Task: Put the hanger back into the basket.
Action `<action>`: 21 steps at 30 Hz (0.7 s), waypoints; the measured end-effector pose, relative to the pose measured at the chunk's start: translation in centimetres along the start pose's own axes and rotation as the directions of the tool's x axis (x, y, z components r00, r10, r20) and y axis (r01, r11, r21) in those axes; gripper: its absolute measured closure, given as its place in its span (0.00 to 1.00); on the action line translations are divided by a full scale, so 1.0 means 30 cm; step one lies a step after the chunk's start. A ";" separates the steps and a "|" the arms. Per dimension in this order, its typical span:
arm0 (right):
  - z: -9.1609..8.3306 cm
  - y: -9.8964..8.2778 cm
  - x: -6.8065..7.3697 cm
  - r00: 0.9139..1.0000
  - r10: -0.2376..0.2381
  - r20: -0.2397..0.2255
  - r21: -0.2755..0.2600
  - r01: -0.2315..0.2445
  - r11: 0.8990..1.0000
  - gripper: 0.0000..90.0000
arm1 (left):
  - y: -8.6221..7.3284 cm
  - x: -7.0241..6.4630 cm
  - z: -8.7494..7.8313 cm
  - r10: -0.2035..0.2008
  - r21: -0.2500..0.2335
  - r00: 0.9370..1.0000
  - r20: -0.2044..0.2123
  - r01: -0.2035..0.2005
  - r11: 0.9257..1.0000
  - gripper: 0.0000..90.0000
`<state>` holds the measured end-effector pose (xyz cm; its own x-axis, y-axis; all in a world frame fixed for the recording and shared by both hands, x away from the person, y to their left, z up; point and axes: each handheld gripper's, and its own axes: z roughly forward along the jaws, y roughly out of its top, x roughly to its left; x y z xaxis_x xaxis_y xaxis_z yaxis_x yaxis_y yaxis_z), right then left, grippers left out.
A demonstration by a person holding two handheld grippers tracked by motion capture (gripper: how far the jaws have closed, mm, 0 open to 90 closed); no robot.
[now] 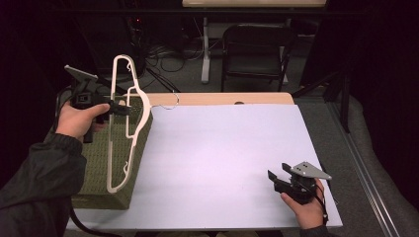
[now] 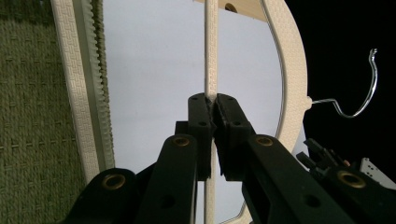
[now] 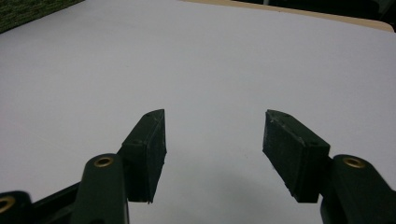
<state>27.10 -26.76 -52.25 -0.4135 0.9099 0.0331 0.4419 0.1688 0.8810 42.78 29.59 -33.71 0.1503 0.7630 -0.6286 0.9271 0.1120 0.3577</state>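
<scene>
The left gripper (image 1: pixel 117 108) has its jaws clenched on a thin inner bar of the white hanger (image 1: pixel 129 123), which hangs above the olive woven box (image 1: pixel 111 163) at the worktop's left edge. Seen in the left gripper view, the pads pinch that slim bar (image 2: pixel 211 56) squarely, probably because it is the one part narrow enough to clamp firmly. The hanger's broad shoulder (image 2: pixel 295 84) and wire hook (image 2: pixel 359 93) point toward the far edge. The hanger stands tilted, its lower end just over the box's near corner. The right gripper (image 1: pixel 277 177) rests near the worktop's near right corner, jaws released with nothing between them, likely parked out of the way. The pale worktop (image 1: pixel 222 158) between box and right gripper lies bare, giving wide room to swing or lay the hanger down; the box's rim is the nearest thing it could catch on.
</scene>
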 end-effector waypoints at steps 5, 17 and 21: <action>0.001 -0.001 -0.001 1.000 0.002 0.000 -0.001 -0.002 1.000 0.44 | 0.009 0.042 -0.016 -0.043 -0.016 0.999 -0.001 0.043 0.999 0.95; 0.003 -0.001 0.003 1.000 0.002 -0.002 0.002 -0.002 1.000 0.44 | 0.014 0.162 -0.057 -0.103 -0.030 0.995 0.002 0.103 0.994 0.95; 0.005 -0.002 0.004 1.000 0.003 -0.003 0.004 -0.003 1.000 0.44 | 0.017 0.205 -0.071 -0.132 -0.049 0.991 0.006 0.132 0.990 0.95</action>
<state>27.14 -26.58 -52.36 -0.4148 0.9091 0.0374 0.4467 0.1676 0.8788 43.44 35.71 -35.93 0.0290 0.7376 -0.6747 0.9209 0.2428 0.3050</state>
